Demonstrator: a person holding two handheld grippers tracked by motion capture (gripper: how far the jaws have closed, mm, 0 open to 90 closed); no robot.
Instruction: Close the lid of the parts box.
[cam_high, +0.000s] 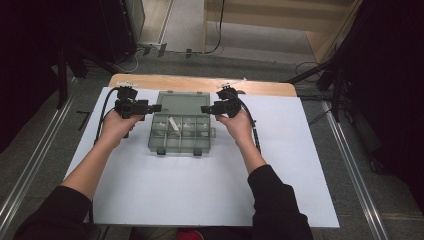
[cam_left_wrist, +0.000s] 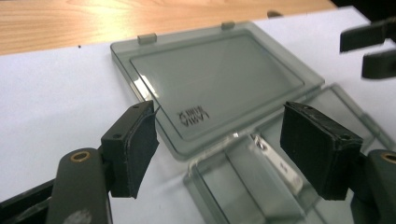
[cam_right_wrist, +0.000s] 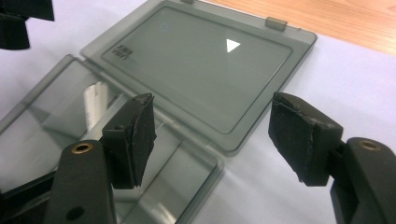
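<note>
box: clear compartment box sits on the white sheet at the table's middle; its smoky lid is folded back flat toward 12 o'clock.
contents: one small white strip lies in a rear cell; the other cells look bare as far as I can tell.
left gripper: left gripper hangs at the box's 9 o'clock, level with the hinge, jaws spread wide with nothing between them; in the left gripper view its pads straddle the lid's near corner without touching.
right gripper: right gripper mirrors it at 3 o'clock, jaws likewise parted and empty.
step, as judged: probably closing the lid.
doing it well: take both lid side edges at once, lift evenly, and swing toward 6 o'clock.
watch for: thin plastic may slip from the pads; a one-sided pull could skew the box on the sheet.
finish: press down over the front latches.
</note>
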